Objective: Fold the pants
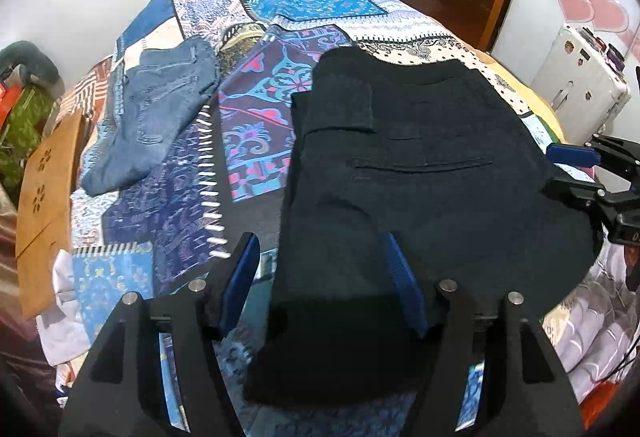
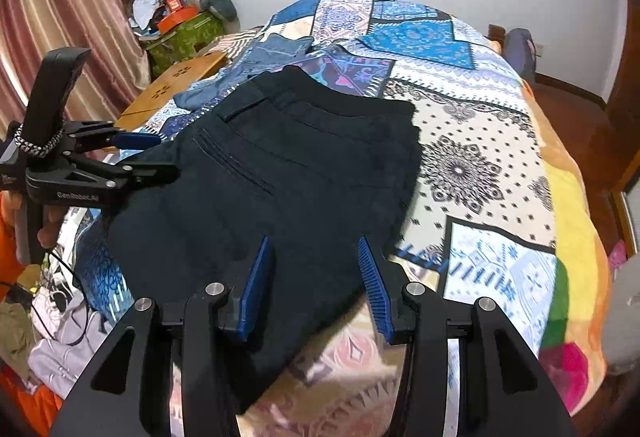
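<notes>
Though folded flat, matte black pants [image 1: 420,173]

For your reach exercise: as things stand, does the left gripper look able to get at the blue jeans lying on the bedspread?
Probably yes. The left gripper is open over the near edge of the black pants; the blue jeans lie apart, farther up the bedspread to its left, with only bare cover between.

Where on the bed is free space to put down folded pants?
Bare quilt lies beside the black pants, on the side away from the jeans, and beyond both waistbands toward the wall. The strip between pants and jeans is narrower.
</notes>
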Motion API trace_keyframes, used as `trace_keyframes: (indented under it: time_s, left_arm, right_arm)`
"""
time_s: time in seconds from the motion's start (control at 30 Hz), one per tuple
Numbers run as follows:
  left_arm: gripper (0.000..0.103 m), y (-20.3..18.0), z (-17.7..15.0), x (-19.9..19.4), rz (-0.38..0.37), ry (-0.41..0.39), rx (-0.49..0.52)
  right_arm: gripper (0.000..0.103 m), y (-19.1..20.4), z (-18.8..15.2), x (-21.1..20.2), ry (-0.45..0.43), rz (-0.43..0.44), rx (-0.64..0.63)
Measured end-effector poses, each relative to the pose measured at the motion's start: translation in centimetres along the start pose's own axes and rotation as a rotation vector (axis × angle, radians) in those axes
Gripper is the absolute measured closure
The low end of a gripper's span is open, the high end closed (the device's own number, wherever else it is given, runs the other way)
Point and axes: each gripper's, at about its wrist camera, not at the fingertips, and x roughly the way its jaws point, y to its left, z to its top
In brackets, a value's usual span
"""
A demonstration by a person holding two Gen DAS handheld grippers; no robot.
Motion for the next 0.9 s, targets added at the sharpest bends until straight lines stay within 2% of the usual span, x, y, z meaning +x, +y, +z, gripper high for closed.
trace_keyframes:
  time_s: [0.1, 0.23, 0.3, 0.37, 0.5, 0.7, 0.77, 0.9]
  left_arm:
    - [0.037, 1.0, 0.2, -1.6, 0.028, -0.02, -0.015]
    - [0.037, 2.6, 0.9, -2.5, 0.028, -0.029, -0.044]
    - [0.037, 3.2, 1.6, -2.0, 0.017, -0.015, -0.058]
    - [0.036, 3.4, 2.2, -0.9, -0.026, 0.011, -0.079]
    - [0.036, 2.8, 3.2, 1.6, -0.095, 0.063, -0.099]
    - [0.03, 2.2, 4.3, 4.9, -0.221, 0.134, -0.136]
    - [0.024, 2.0, 4.7, 5.5, -0.242, 0.144, -0.137]
    - [0.021, 1.4, 5.7, 6.5, -0.267, 0.171, -0.108]
  right_arm:
    - [0.057, -0.5, -0.2, -0.5, -0.003, -0.009, 0.022]
    - [0.05, -1.2, -0.4, -1.6, -0.018, -0.015, 0.068]
    - [0.043, -1.4, -0.3, -2.0, -0.032, -0.018, 0.088]
    - [0.037, -1.6, -0.3, -2.1, -0.053, -0.015, 0.105]
    - [0.036, -2.3, -0.2, -0.7, -0.037, -0.019, 0.152]
    - [0.032, -4.4, -0.6, 1.8, 0.001, 0.083, 0.284]
    - [0.031, -5.0, -0.5, 2.4, 0.011, 0.121, 0.318]
    - [0.026, -5.7, -0.1, 3.5, 0.022, 0.171, 0.353]
